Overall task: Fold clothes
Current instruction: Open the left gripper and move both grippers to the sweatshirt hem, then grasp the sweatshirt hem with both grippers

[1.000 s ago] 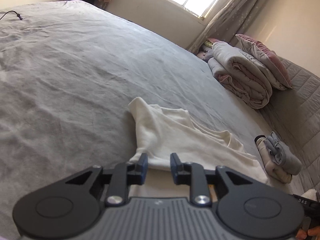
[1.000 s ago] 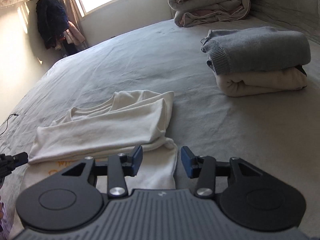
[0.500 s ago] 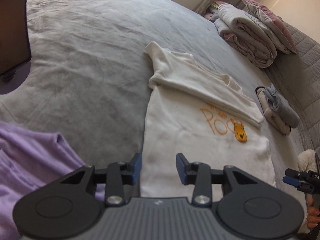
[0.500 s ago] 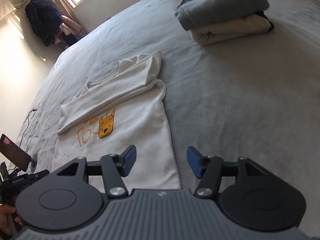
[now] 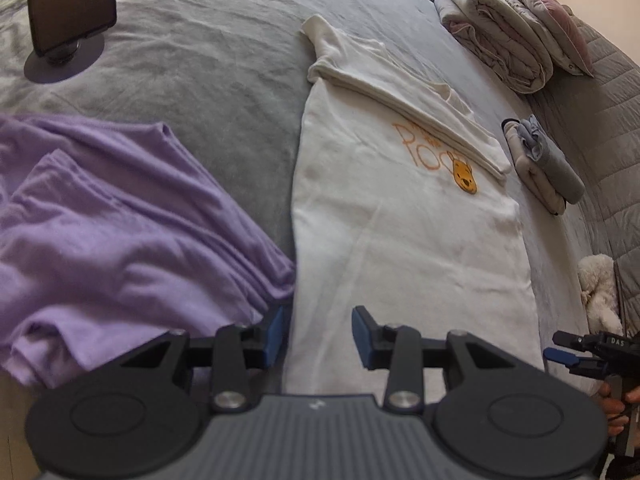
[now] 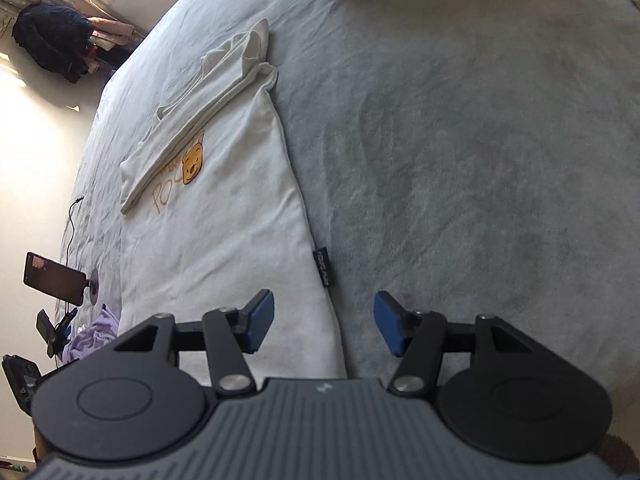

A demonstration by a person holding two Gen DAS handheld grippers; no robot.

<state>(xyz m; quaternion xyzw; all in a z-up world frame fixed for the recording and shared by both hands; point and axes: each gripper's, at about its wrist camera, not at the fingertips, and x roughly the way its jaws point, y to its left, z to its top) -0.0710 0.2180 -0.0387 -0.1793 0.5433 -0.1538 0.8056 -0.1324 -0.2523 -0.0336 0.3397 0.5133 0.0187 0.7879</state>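
Note:
A white T-shirt (image 5: 400, 220) with an orange bear print lies flat on the grey bed (image 5: 200, 60). Its top part and sleeves are folded down over the chest. My left gripper (image 5: 320, 336) hovers open over the near left hem corner, with nothing between its pads. In the right wrist view the same T-shirt (image 6: 220, 232) stretches away from me. My right gripper (image 6: 325, 328) is open and straddles the shirt's right edge near the hem, just below a small black label (image 6: 323, 266). Neither gripper presses on the cloth.
A crumpled purple garment (image 5: 120, 220) lies left of the shirt, touching its edge. A phone on a stand (image 5: 72, 0) is at the far left. A folded clothes stack (image 5: 548, 164), a rolled duvet (image 5: 500, 40) and a plush toy (image 5: 600, 288) sit along the right side.
Both grippers have drawn back from the shirt's folded top toward its hem and tipped downward. Their jaws have widened. The printed front and the purple garment have come into view.

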